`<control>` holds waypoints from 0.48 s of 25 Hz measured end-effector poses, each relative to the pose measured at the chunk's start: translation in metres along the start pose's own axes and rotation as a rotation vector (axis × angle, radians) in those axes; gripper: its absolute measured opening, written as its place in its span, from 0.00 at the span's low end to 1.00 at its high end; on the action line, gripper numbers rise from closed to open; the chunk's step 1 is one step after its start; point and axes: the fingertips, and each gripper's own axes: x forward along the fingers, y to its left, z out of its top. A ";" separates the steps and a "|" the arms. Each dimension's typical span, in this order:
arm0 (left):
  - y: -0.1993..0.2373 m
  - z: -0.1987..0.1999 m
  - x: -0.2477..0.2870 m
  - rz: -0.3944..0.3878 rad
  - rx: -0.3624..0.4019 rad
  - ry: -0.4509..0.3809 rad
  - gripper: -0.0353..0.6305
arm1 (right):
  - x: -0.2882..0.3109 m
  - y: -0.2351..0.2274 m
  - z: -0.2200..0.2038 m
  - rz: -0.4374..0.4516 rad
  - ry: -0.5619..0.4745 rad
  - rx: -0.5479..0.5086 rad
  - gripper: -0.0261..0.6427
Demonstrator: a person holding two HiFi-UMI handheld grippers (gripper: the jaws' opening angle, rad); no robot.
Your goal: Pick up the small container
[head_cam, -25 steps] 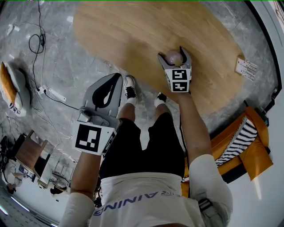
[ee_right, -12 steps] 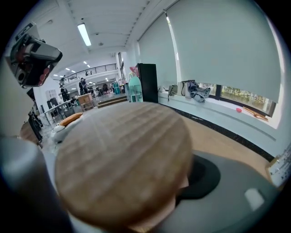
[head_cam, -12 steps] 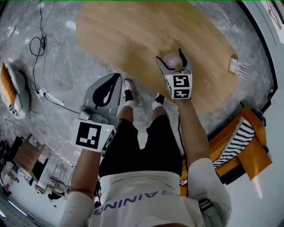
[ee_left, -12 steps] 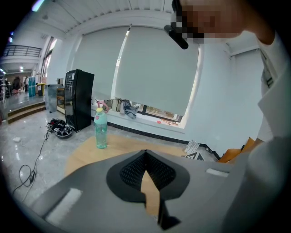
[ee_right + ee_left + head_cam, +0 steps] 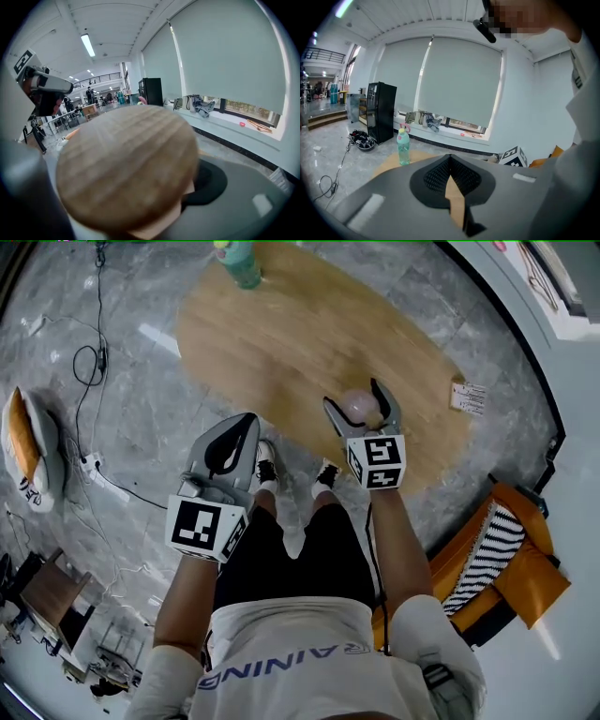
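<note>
Pale wood, that oval table (image 5: 281, 343), on a grey marbled floor (image 5: 141, 381). The right gripper (image 5: 352, 395) has its jaws spread wide and clamped on the small container (image 5: 359, 407) (round, pinkish, wooden-topped in the right gripper view) above the table's near side. The left gripper (image 5: 247, 420) hangs just off the table's near edge, jaws pressed together on nothing. A green bottle (image 5: 239, 261) stands at the table's far end, and a card (image 5: 467, 397) lies at its right edge.
</note>
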 end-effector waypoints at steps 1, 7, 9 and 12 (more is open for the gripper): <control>-0.002 0.005 -0.004 -0.002 0.004 -0.008 0.06 | -0.010 0.002 0.009 -0.003 -0.006 -0.002 0.68; -0.018 0.042 -0.031 -0.017 0.018 -0.047 0.06 | -0.074 0.012 0.062 -0.005 -0.038 0.014 0.68; -0.026 0.054 -0.035 -0.035 0.025 -0.058 0.06 | -0.094 0.012 0.085 -0.011 -0.063 0.010 0.68; -0.039 0.072 -0.051 -0.057 0.032 -0.074 0.06 | -0.130 0.019 0.115 -0.014 -0.097 0.009 0.68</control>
